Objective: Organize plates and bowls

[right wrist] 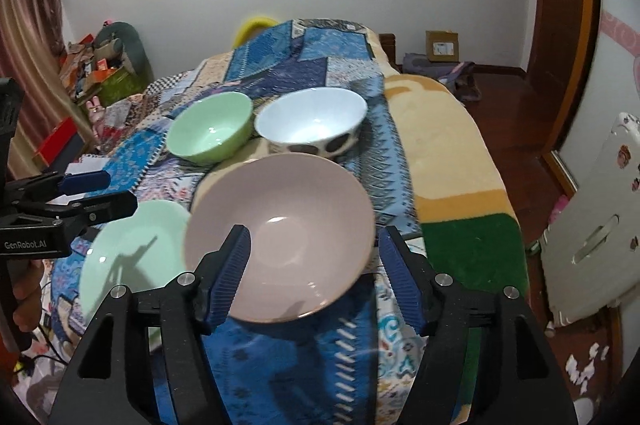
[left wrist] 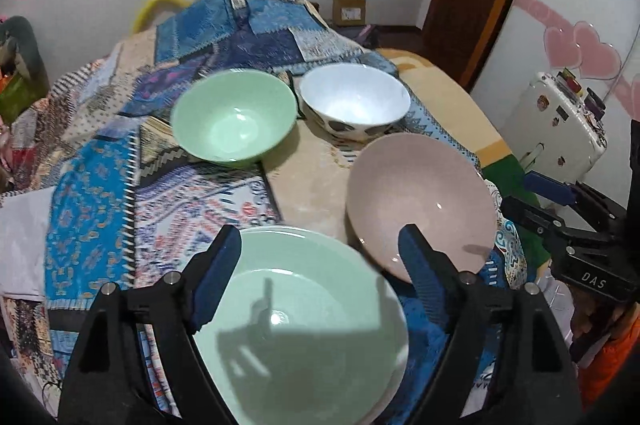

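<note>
**Both grippers open above the dishes on the bed**

Four dishes sit on a bed (right wrist: 452, 153) covered with a blue patchwork quilt (left wrist: 100, 209). At the far side, a green bowl (left wrist: 234, 117) and a white bowl (left wrist: 355, 101) with dark spots on its outside stand side by side, close together; whether their rims touch is hard to tell. Nearer the cameras lie a pale green plate (left wrist: 304, 313) and a wide pink bowl (left wrist: 420, 201), also next to each other, the pink bowl to the right of the plate. The edge of a second, white plate seems to show under the green plate's near rim, though this is not certain.

The left gripper (left wrist: 320, 257) hangs over the green plate with its jaws spread wide apart; the plate lies below the gap and neither blue pad (left wrist: 216, 277) presses on it. The right gripper (right wrist: 314, 273) hangs over the near edge of the pink bowl, its jaws likewise apart, one pad over the bowl's inside and the other just outside its rim, with nothing clamped.

In the right wrist view the left gripper shows at the left edge, above the green plate, with a hand (right wrist: 24, 301) holding its handle.

A white suitcase (left wrist: 556, 129) with stickers stands on the floor to the right of the bed.
</note>
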Available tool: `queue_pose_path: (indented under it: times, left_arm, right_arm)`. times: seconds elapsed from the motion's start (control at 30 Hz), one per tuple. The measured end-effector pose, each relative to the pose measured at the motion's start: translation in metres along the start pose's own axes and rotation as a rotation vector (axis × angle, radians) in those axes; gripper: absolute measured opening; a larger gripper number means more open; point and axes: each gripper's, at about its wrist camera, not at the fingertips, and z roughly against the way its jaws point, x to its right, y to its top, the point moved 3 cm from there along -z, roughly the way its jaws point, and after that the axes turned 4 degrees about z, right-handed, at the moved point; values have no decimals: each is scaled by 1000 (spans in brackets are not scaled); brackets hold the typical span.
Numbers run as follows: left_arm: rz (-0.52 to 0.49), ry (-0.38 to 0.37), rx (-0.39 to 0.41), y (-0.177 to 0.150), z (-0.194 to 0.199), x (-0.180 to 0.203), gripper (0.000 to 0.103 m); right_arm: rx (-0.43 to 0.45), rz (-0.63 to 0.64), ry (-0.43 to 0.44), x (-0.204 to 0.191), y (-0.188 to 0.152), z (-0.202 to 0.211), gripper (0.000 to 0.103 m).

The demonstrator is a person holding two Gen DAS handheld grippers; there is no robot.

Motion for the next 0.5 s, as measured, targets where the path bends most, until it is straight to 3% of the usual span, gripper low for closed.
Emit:
queue_pose_path:
  times: [0.4,0.5]
  left_arm:
    - [-13,-25,-112,4,-65,14,81]
    - [-12,-47,-137,3,-77,17,73]
  right_arm:
    - [-63,-70,27,24,-17,-34,63]
    - [-80,-83,46,26,-21,-41,63]
